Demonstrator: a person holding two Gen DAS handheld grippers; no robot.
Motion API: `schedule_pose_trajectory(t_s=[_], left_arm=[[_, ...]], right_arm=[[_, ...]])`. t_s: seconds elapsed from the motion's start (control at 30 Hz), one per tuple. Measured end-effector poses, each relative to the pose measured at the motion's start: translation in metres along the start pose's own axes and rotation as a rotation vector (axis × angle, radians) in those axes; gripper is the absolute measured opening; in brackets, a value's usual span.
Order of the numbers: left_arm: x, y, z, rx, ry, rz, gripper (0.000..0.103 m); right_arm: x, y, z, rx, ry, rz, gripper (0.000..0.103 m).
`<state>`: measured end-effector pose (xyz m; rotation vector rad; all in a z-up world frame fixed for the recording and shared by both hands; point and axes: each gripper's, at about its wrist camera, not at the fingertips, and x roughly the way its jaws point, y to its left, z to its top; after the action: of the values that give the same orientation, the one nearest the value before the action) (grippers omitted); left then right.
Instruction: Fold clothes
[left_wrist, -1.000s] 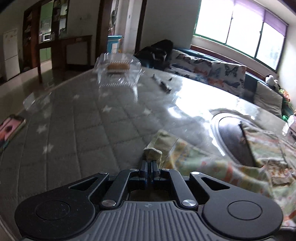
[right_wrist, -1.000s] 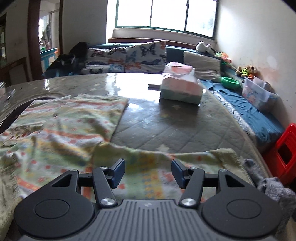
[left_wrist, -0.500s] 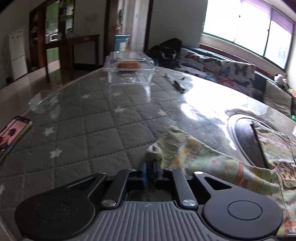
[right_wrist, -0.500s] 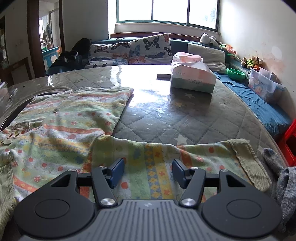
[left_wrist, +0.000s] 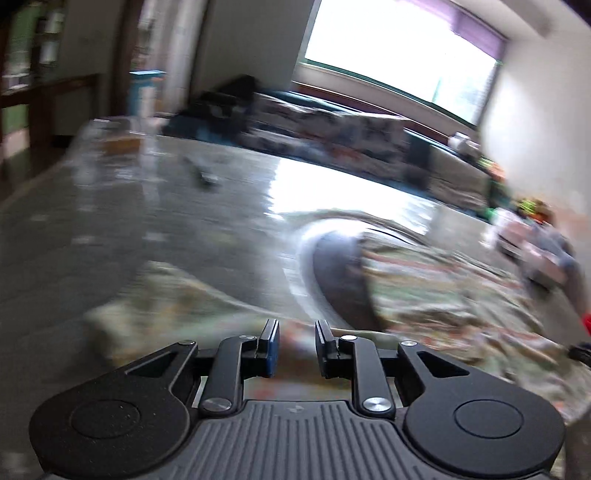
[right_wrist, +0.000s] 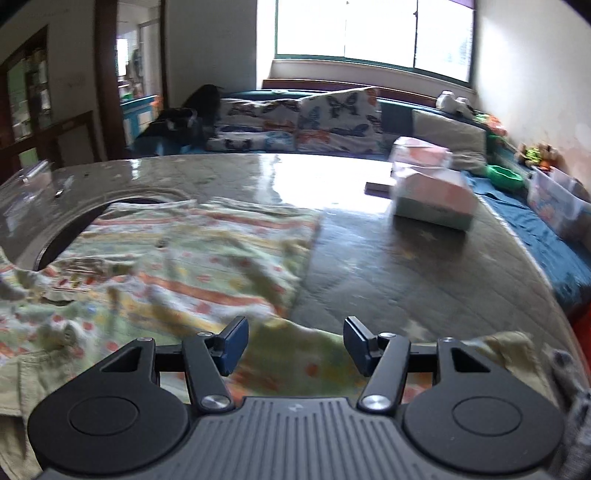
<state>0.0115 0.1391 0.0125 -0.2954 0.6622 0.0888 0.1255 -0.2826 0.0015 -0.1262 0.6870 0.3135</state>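
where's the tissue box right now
In the right wrist view the tissue box sits on the quilted table, far right, beyond the patterned garment and before the butterfly cushions.

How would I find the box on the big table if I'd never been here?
Find the big grey quilted table in front of the sunny window. On its far right side, past the flowery shirt, sits the box. It is the only boxy thing there, pink on top and green along the bottom.

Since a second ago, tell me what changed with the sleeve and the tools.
The left tool let go of the sleeve cuff; its jaws have just been opening, nothing pinched now, and it swung right over the patterned garment. The right tool stayed open and empty.
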Motion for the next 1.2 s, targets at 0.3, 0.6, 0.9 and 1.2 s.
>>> schedule_pose_trajectory(t_s=[0.3,0.6,0.9,1.2], left_arm=[[0.041,-0.035,-0.01,0.1,0.088,-0.066,0.022],[0.053,-0.038,0.017,0.101,0.084,-0.059,0.023],[0.105,-0.061,0.051,0.15,0.118,-0.071,0.024],[0.153,-0.073,0.067,0.181,0.151,-0.11,0.022]], right_arm=[[0.027,0.032,0.002,-0.073,0.05,0.07,0.056],[0.037,0.016,0.032,-0.059,0.039,0.071,0.051],[0.091,-0.009,0.076,0.006,0.063,0.051,0.036],[0.142,-0.02,0.093,0.049,0.119,0.035,0.013]])
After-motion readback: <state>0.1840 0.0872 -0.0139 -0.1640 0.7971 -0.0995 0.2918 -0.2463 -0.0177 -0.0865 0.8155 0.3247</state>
